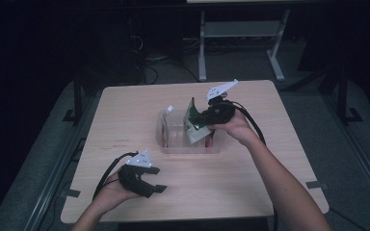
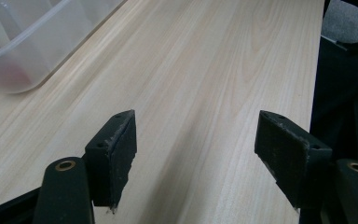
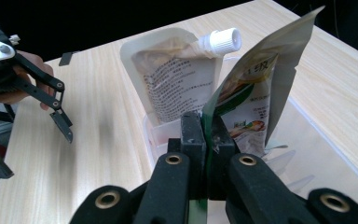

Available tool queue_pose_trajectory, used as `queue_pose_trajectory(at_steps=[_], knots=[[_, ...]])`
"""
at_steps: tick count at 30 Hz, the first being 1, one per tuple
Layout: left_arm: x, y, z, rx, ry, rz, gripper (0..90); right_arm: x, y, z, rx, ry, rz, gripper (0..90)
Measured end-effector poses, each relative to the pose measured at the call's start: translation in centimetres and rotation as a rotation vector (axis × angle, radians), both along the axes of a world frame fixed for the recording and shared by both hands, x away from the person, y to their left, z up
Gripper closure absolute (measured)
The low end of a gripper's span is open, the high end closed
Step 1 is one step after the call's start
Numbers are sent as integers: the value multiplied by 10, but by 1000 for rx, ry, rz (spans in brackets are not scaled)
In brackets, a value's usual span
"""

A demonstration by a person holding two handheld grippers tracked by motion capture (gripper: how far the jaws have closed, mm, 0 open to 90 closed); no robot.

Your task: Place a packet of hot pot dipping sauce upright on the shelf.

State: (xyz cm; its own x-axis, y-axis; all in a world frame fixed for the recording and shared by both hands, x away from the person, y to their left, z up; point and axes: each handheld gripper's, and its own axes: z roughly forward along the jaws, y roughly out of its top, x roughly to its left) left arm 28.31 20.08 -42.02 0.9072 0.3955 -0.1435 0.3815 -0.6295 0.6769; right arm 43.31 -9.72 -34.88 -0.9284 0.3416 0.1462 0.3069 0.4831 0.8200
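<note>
A green and white food packet (image 3: pixel 247 100) (image 1: pixel 192 126) is pinched along its edge by my right gripper (image 3: pixel 207 133) (image 1: pixel 203 114), which is shut on it over the clear plastic bin (image 1: pixel 173 139) in the middle of the table. A white spouted pouch (image 3: pixel 177 79) (image 1: pixel 166 120) with a screw cap stands upright against the bin's left end. Near the table's front left, my left gripper (image 1: pixel 156 180) (image 2: pixel 196 154) hovers low over bare wood, jaws wide apart with nothing between them.
The bin's corner (image 2: pixel 32 51) lies to the upper left in the left gripper view. A reddish item (image 1: pixel 208 141) lies in the bin's right part. The light wooden table (image 1: pixel 250 183) has dark floor and table legs beyond its far edge.
</note>
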Motion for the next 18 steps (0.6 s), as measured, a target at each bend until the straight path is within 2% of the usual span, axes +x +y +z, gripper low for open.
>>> queue_pose_trajectory(at_steps=[5, 8, 10, 11, 15, 18], knots=[[0, 0, 0, -2, 1, 2, 292, -1, -1, 1, -6, -6, -16, 839], [0, 0, 0, 0, 0, 1, 292, 0, -3, 3, 17, -11, -32, 773], [0, 0, 0, 0, 1, -4, 292, -1, -4, 4, 11, -14, -40, 737], [0, -1, 0, -2, 1, -4, 292, -1, -4, 4, 11, -12, -40, 707], [0, -1, 0, -3, 3, -6, 292, -4, -3, 5, 0, -23, -52, 486], [0, -1, 0, -6, 3, -6, 292, -7, -4, 8, 6, -20, -66, 404]])
